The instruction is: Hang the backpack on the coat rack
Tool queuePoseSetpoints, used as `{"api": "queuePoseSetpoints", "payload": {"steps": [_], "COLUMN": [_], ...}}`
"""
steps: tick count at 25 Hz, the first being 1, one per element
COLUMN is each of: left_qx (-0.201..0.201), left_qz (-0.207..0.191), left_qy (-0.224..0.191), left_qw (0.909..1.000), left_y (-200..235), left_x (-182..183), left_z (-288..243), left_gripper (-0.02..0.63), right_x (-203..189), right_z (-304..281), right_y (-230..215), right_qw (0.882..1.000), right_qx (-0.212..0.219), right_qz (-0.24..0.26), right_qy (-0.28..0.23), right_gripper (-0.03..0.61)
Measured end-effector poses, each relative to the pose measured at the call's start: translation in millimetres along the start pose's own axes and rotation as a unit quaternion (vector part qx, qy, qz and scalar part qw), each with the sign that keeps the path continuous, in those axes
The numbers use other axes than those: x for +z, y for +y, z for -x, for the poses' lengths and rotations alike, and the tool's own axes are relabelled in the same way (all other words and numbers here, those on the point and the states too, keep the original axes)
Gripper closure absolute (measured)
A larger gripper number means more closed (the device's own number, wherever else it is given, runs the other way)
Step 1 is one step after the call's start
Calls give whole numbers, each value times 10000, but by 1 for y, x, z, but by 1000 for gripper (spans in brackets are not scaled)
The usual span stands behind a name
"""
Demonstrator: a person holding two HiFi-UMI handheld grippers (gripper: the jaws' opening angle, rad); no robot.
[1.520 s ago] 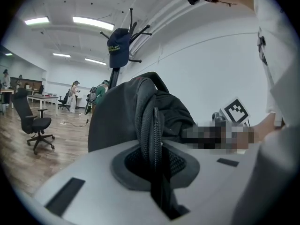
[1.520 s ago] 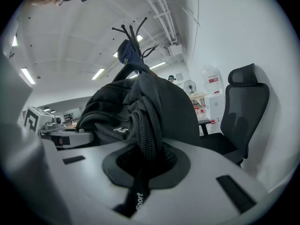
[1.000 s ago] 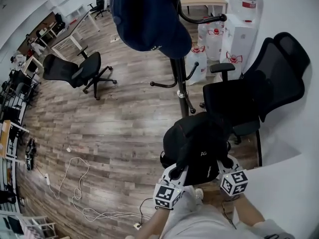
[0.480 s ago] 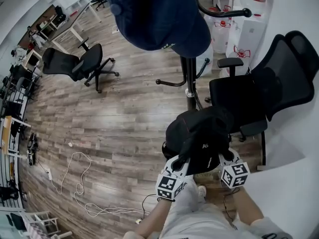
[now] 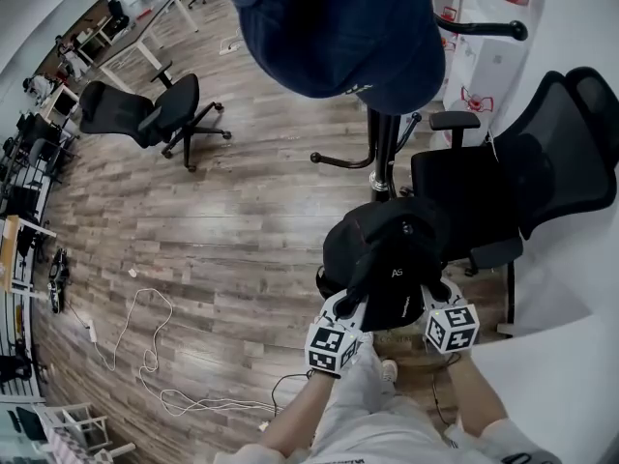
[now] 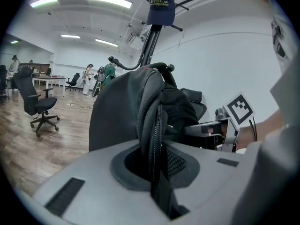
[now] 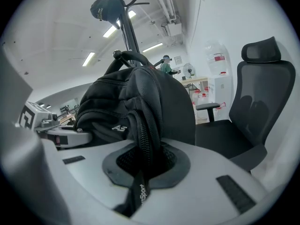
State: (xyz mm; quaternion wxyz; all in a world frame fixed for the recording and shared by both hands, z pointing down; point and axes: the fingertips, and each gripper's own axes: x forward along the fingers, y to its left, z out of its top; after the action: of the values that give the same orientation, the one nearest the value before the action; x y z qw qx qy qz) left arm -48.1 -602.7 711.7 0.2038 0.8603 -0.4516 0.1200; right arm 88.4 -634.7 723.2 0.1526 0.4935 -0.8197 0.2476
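A black backpack (image 5: 387, 259) hangs between my two grippers, just in front of the coat rack's pole (image 5: 385, 153). My left gripper (image 5: 350, 305) is shut on its left shoulder strap (image 6: 152, 125). My right gripper (image 5: 431, 298) is shut on the right strap (image 7: 143, 139). The black coat rack (image 6: 151, 41) rises behind the pack, with curved hooks at mid height and a navy cap (image 5: 334, 27) on a top peg. In the right gripper view the pack (image 7: 122, 107) fills the middle and the rack (image 7: 129, 36) stands behind it.
A black office chair (image 5: 503, 182) stands close on the right, next to the rack. Water jugs and a white box (image 5: 488, 56) sit behind it. Another chair (image 5: 145, 119) is at the far left. A white cable (image 5: 145, 356) lies on the wood floor.
Both grippers and the backpack have sunk a little and shifted toward the rack's pole. The cap looms larger at the top of the head view. Both grips are unchanged.
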Motion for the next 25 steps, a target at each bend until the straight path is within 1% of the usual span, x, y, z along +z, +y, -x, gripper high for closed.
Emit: {"api": "queuePoseSetpoints", "payload": {"steps": [4, 10, 14, 18, 22, 25], "left_qx": [49, 173, 290, 372, 416, 372], "left_qz": [2, -39, -188, -327, -385, -450], "left_qy": [68, 48, -8, 69, 45, 147], "left_qw": [10000, 9998, 9994, 9988, 9984, 9982], "left_y": [11, 27, 34, 46, 45, 49], "left_x": [-6, -8, -14, -21, -24, -33], "left_z": [-8, -17, -27, -36, -50, -58], "left_gripper": [580, 581, 581, 580, 580, 578], "right_x": [-6, -7, -12, -15, -14, -18], "right_z": [-12, -28, -38, -50, -55, -63], "right_y": [-2, -1, -6, -8, -19, -24], "right_qw": [9999, 9998, 9997, 9995, 9995, 9995], "right_qx": [-10, -81, -111, -176, -218, -246], "right_qz": [-32, -121, -103, -177, -148, -126], "right_qy": [111, 166, 182, 175, 165, 121], "right_gripper": [548, 548, 548, 548, 548, 548]}}
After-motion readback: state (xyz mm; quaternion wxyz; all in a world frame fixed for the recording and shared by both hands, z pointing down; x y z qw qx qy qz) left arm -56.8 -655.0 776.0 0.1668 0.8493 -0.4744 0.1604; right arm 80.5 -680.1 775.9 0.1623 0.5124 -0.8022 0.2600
